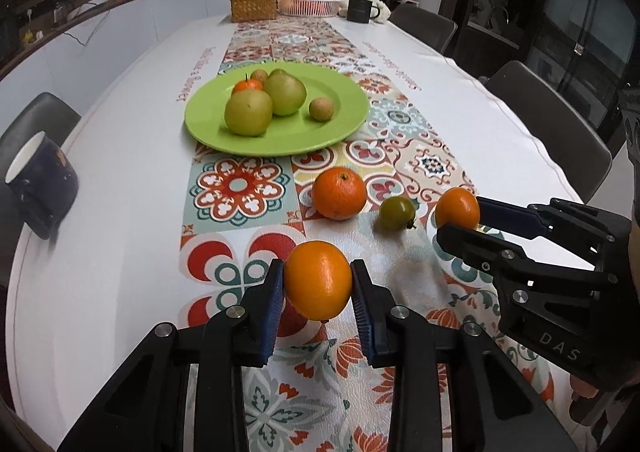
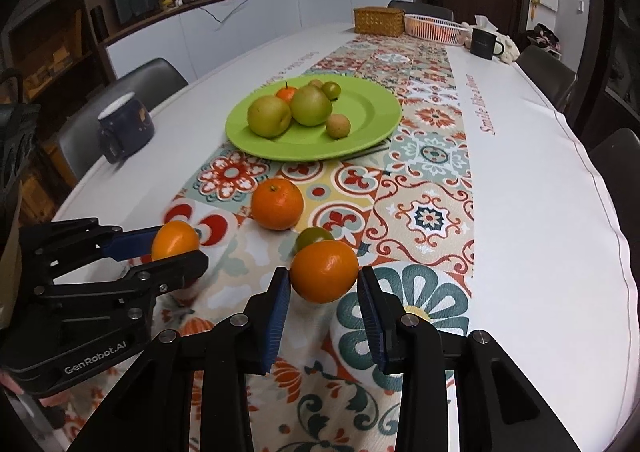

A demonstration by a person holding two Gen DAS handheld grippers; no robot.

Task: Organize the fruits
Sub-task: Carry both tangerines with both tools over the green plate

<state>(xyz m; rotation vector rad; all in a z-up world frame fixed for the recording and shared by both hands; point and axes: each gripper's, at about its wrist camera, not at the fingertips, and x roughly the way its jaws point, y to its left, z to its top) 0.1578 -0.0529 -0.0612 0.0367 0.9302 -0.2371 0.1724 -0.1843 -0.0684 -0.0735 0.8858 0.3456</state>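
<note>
We hold one orange (image 1: pixel 318 280) between the blue pads of our left gripper (image 1: pixel 318 284), near the close edge of the table (image 1: pixel 120 180). Our right gripper (image 2: pixel 325 286) is clamped on a second orange (image 2: pixel 324 271). A third orange (image 1: pixel 339 193) and a small green fruit (image 1: pixel 397 213) lie on the patterned runner (image 1: pixel 240 188) between them and the green plate (image 1: pixel 340 124), which carries two pears (image 1: pixel 248 113) at the middle of the table.

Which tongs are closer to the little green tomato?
Right. The right tongs hold an orange just in front of the little green tomato. The left tongs grip another orange farther off to its left.
</note>
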